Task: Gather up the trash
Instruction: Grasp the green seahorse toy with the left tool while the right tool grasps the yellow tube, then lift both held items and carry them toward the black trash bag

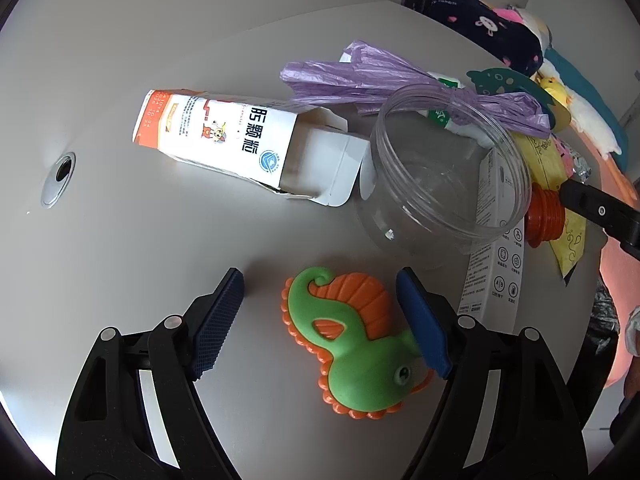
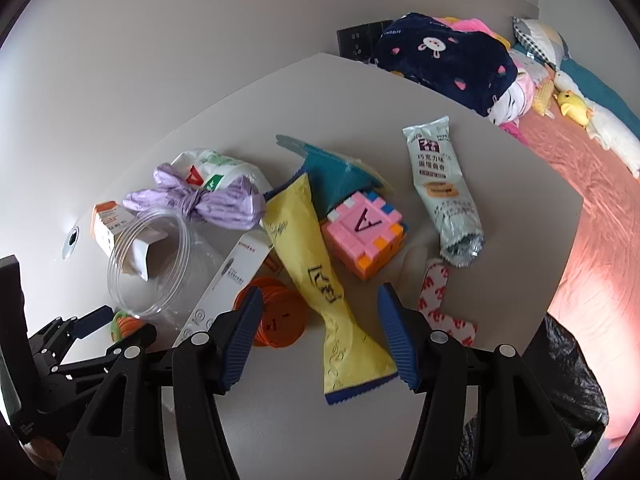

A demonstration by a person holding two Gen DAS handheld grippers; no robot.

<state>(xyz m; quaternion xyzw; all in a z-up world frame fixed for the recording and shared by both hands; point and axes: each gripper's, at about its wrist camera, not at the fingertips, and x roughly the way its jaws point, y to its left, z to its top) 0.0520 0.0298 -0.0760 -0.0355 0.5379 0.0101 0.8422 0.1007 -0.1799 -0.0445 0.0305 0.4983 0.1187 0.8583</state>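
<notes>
Two grippers hang over a cluttered white counter (image 2: 500, 168), both angled steeply down, each at the reach-and-close step of a pick. Left gripper (image 1: 320, 316): fingers spread either side of a green and orange seahorse toy (image 1: 356, 344); the right pad overlaps the toy's head, the left pad stands clear of it with bare counter between, so no pinch yet. Right gripper (image 2: 320, 334): fingers spread astride the lower end of a yellow wrapper (image 2: 316, 264), which lies flat between them; the right pad sits at the wrapper's bottom corner, contact uncertain, the left pad apart from it and in front of an orange ridged lid (image 2: 276, 312). Judgement: the wrapper is trash and the likelier real target; the toy may not be. Next move calls for the right fingers to close fully on the thin wrapper, low enough to catch it off the surface, without dragging the lid. Other trash lies close by: a clear plastic jar (image 1: 440, 172) on its side, an open medicine box (image 1: 224, 140), a knotted purple bag (image 2: 200, 200), a snack packet (image 2: 444, 188). Counter is smooth, matte, with a cable hole (image 1: 60, 176). Beyond its edge, a bed with a pink sheet (image 2: 592, 208), dark patterned blanket, plush toys; black bag low at the right.
</notes>
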